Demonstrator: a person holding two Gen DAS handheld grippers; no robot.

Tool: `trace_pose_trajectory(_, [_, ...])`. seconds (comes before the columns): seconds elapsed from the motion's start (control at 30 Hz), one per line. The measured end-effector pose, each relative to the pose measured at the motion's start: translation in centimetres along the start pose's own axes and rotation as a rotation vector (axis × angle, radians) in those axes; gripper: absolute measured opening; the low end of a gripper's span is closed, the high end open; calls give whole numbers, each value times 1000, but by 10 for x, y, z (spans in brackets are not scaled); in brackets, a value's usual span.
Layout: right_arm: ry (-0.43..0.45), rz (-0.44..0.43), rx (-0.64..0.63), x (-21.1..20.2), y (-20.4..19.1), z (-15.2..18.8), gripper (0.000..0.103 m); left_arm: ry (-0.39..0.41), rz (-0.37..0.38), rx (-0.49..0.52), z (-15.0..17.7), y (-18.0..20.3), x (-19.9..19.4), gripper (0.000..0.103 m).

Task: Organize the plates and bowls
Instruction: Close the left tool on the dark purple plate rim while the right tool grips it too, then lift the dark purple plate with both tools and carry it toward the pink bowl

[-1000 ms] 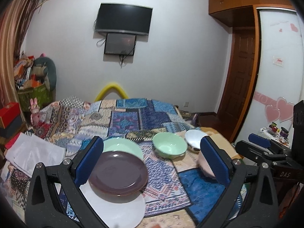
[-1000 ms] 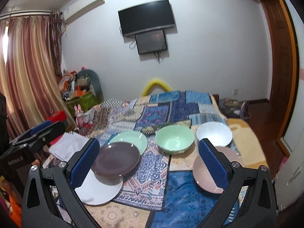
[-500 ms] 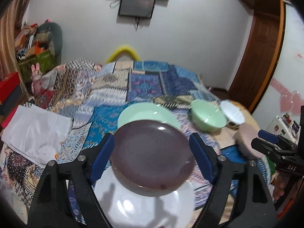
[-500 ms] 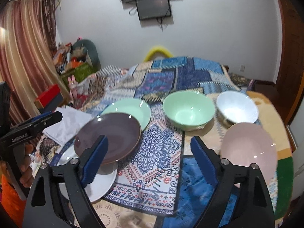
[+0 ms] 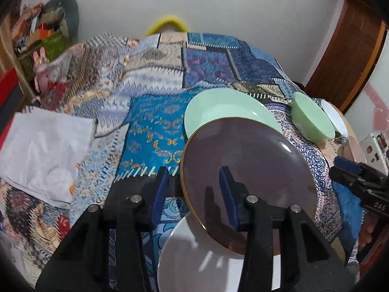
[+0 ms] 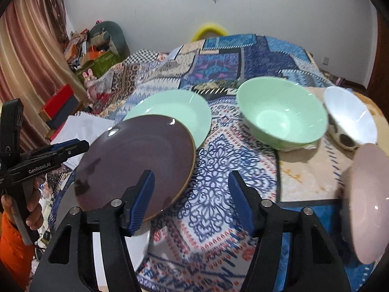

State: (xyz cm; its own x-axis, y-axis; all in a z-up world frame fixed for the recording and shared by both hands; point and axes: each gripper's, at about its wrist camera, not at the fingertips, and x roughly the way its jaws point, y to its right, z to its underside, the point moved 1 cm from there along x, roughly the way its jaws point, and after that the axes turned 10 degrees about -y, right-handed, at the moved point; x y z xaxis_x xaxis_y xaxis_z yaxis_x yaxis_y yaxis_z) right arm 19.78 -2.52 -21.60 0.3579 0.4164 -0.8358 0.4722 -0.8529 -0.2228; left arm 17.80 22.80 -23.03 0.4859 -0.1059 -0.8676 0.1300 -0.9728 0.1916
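A dark purple plate (image 5: 245, 165) lies tilted across a white plate (image 5: 192, 255) and a pale green plate (image 5: 226, 107) on a patterned quilt. My left gripper (image 5: 194, 191) straddles the purple plate's left rim, one pad over the plate and one outside it. Its jaws are closing and the pads are not pressing. My right gripper (image 6: 192, 196) hangs over the quilt beside the purple plate's (image 6: 136, 165) right rim, its left finger overlapping the plate's edge. Its jaws are closing on nothing. A green bowl (image 6: 282, 114), a white bowl (image 6: 350, 119) and a pink plate (image 6: 369, 202) sit to the right.
A folded white cloth (image 5: 43, 150) lies on the quilt (image 5: 150, 131) to the left. A red box (image 6: 58, 102) and a heap of clutter stand at the far left by a curtain. A wooden door (image 5: 345, 56) is on the right. A hand with an orange sleeve (image 6: 14, 243) holds the left gripper.
Both grippers have dropped toward the dishes and tipped downward, and both sets of jaws have narrowed. The left one now straddles the purple plate's rim.
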Motion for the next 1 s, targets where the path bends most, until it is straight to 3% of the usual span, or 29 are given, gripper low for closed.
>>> trace_pose_trajectory(0.13, [-57, -20, 12, 19, -1, -1, 43, -35, 24, -14, -2, -7, 12, 37])
trace_pose_trajectory(0.43, [-122, -67, 43, 36, 4, -3, 25, -84, 27, 0, -5, -8, 29, 29])
trace_pose_trajectory(0.83, [-164, -144, 82, 45, 6, -9, 24, -166, 138, -14, -12, -11, 40, 30])
trace_pose_trajectory(1.0, [-155, -133, 71, 43, 2, -8, 24, -167, 109, -9, -12, -6, 39, 30])
